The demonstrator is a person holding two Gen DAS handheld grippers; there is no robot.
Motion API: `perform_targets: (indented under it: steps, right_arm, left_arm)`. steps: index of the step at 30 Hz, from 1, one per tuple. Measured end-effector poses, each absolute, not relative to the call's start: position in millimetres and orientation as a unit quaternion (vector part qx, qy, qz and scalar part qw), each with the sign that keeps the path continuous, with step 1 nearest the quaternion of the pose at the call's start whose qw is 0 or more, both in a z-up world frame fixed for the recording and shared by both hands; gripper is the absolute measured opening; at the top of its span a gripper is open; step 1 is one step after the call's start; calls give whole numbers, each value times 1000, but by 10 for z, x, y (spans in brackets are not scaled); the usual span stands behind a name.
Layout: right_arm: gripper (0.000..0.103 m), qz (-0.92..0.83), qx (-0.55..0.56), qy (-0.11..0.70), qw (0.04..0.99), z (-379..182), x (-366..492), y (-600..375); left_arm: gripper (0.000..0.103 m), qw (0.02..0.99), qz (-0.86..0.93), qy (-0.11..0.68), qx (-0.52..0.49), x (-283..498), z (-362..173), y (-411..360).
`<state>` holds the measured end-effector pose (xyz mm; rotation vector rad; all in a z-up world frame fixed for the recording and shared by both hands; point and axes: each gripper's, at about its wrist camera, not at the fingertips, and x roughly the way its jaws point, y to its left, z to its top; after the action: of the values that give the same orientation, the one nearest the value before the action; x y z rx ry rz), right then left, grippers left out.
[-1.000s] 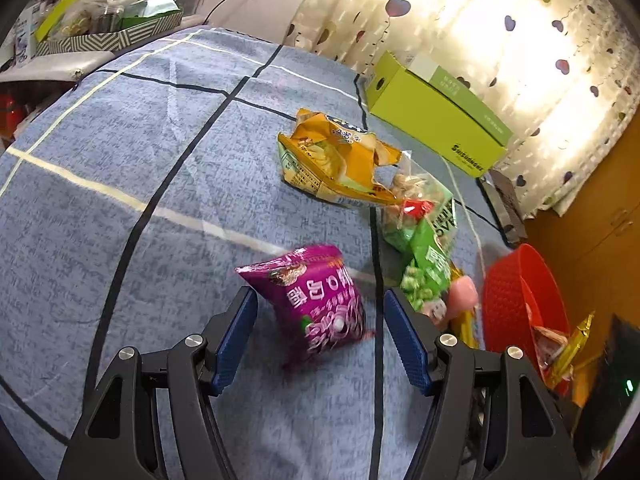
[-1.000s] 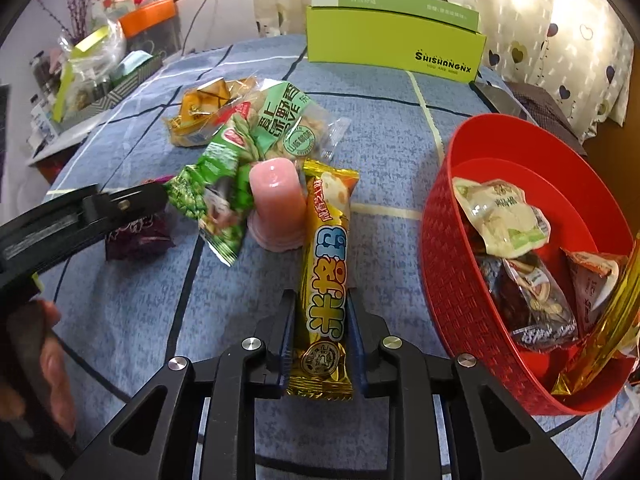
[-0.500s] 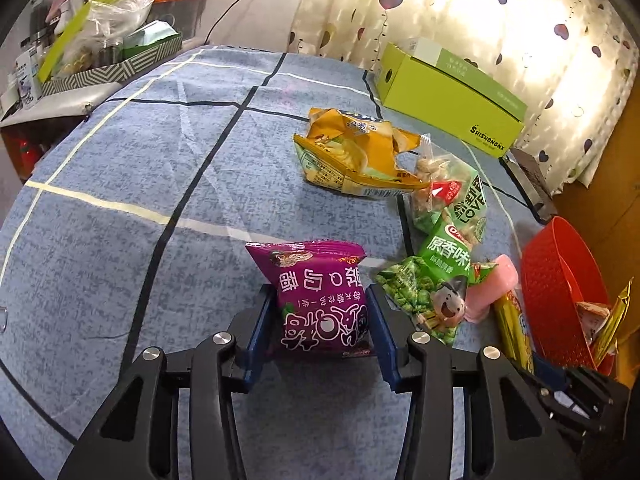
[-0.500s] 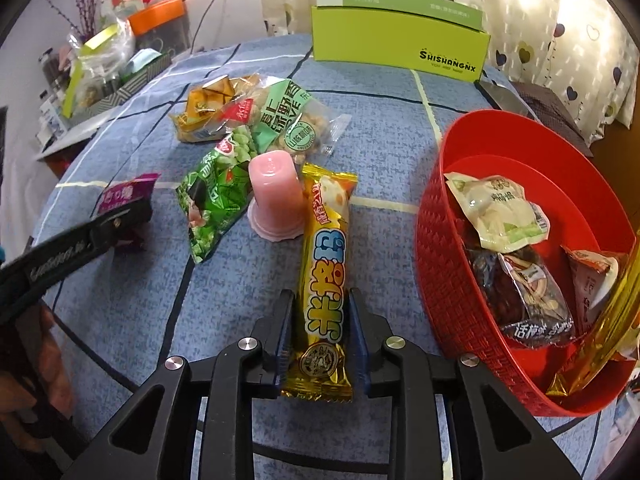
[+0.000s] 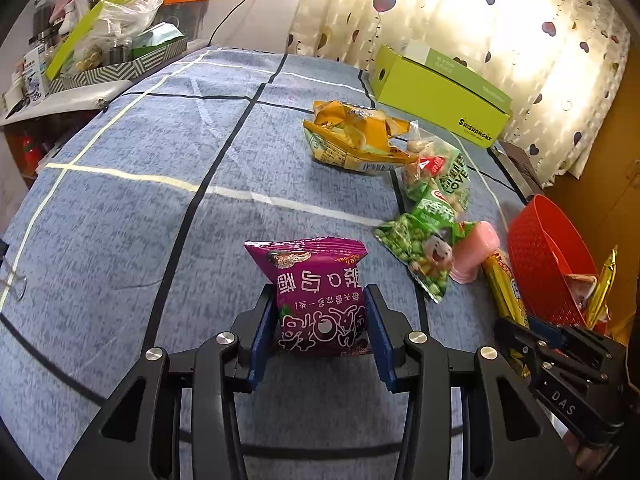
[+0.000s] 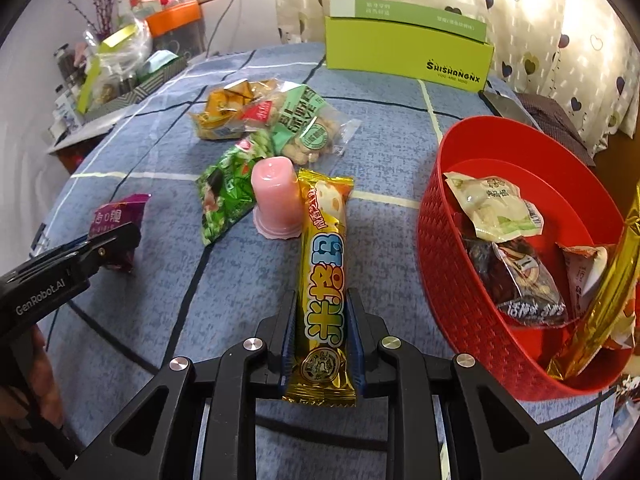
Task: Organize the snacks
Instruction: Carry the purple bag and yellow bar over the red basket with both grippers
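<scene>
While both hands already have a snack apiece, the coming move turns on where the red basket (image 6: pixel 436 240) lies from each pair of jaws. In the right wrist view the right gripper (image 6: pixel 322 334) is clenched on the yellow snack bar (image 6: pixel 324 280), gripping it near its lower end; the bar's long axis runs straight up the frame, away from the camera, and its far end lies just beside the pink jelly cup (image 6: pixel 276 200). The basket stands immediately to the right of that bar, so I judge the right hand the nearer by far.

In the left wrist view the left gripper (image 5: pixel 322 328) grips the purple snack packet (image 5: pixel 316 292) by its two sides, its jaws having just been closing onto it, and the packet stands upright on the blue checked worktop (image 5: pixel 160 200). From there the basket (image 5: pixel 540 256) sits at the right edge of the frame, beyond the green pea bag (image 5: pixel 420 252) and the jelly cup (image 5: pixel 476 252).
</scene>
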<state>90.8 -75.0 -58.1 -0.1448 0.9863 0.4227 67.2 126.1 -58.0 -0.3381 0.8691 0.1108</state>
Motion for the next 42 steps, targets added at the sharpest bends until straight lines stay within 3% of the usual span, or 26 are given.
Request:
perform_targets:
  steps: [42]
  right_arm:
    - [20,210,-93,367,901,279,-176,-822]
  left_arm:
    - [44,940,-19,313,-135,-151,143,979]
